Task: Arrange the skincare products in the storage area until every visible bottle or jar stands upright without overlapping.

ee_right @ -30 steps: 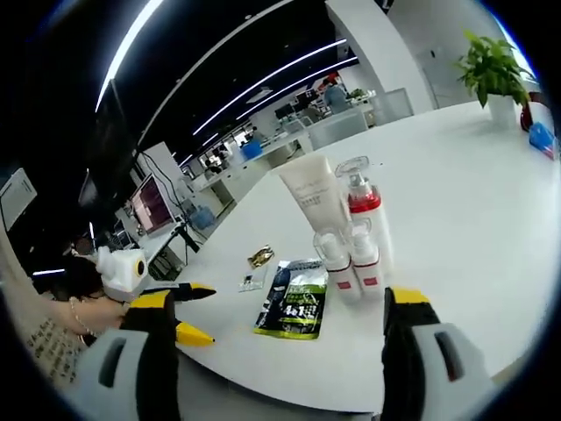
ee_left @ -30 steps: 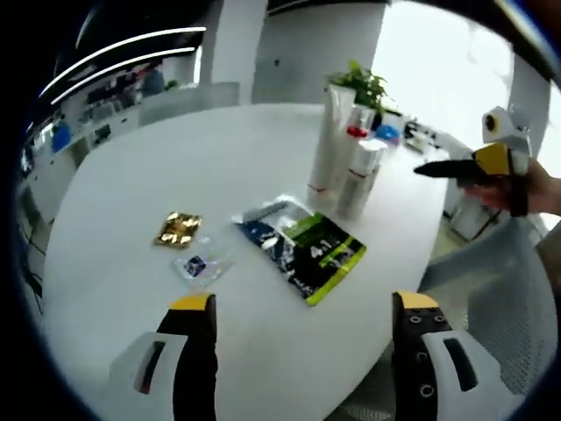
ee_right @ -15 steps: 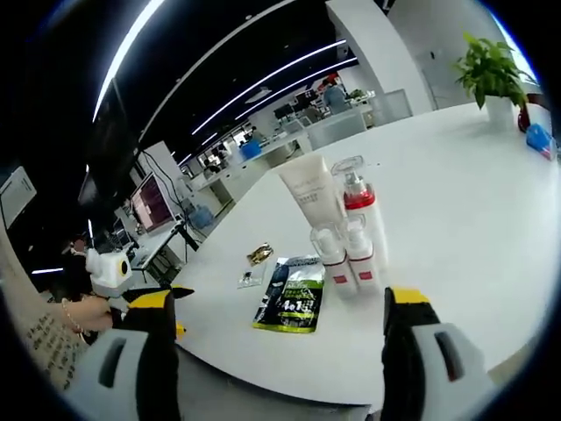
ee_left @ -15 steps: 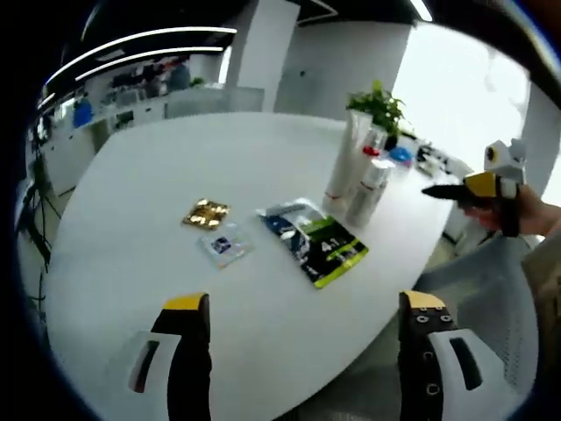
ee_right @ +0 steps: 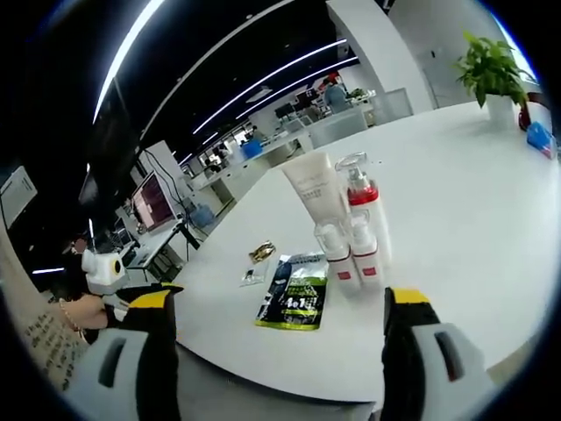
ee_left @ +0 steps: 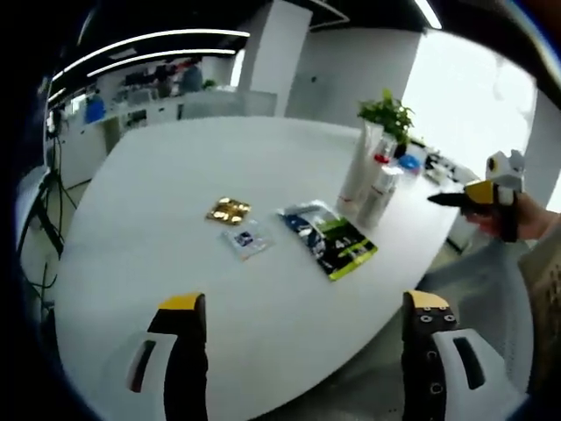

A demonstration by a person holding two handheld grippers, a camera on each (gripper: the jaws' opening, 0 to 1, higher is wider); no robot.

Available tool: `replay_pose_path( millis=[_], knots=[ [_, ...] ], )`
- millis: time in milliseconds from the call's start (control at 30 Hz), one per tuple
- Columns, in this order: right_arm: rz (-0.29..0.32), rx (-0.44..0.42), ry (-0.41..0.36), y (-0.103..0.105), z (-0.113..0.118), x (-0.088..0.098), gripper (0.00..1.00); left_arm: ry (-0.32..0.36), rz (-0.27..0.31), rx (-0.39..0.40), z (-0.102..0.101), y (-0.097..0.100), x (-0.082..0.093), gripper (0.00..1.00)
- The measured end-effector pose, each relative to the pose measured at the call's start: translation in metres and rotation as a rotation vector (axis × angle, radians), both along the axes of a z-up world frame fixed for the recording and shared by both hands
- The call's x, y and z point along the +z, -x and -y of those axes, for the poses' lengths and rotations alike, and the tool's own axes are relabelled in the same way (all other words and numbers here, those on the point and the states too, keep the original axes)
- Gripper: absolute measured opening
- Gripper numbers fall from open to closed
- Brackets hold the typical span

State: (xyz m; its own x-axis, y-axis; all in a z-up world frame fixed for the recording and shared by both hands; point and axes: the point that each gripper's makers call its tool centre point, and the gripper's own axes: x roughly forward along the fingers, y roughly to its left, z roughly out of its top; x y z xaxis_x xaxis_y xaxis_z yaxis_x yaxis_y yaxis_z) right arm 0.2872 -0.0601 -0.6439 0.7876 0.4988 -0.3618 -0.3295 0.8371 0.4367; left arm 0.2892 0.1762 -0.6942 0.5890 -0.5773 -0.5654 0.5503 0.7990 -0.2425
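While both pairs of jaws stood spread wide with nothing between them, the left gripper and the right gripper hung off the near edge of the round white table, well apart from everything on it. The other gripper showed at the side of each view, held in a hand. Compared with a second earlier, the left gripper view had drawn back: the products looked smaller and farther off, which was the camera's retreat, not a shift of the things. The right gripper view had hardly altered. Out past the jaws, the tall white squeeze tube stood on its cap, the red-collared pump bottle with a clear cap just beside it, and two small white bottles with red bands in front, all upright and close together without overlapping. Near them lay a flat green and black sachet, a small clear packet and a gold foil packet. Judging by this, the bottles already met the goal, and the withdrawal suggested the arranging was finished or nearly so.
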Motion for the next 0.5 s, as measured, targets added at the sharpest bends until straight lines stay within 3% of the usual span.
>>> replay_pose_path(
  millis=[500],
  knots=[
    [0.000,-0.011,-0.005,0.0005,0.0018,-0.0012,0.99,0.001,0.019,-0.010,0.0008,-0.0003,0.0035,0.90]
  ],
)
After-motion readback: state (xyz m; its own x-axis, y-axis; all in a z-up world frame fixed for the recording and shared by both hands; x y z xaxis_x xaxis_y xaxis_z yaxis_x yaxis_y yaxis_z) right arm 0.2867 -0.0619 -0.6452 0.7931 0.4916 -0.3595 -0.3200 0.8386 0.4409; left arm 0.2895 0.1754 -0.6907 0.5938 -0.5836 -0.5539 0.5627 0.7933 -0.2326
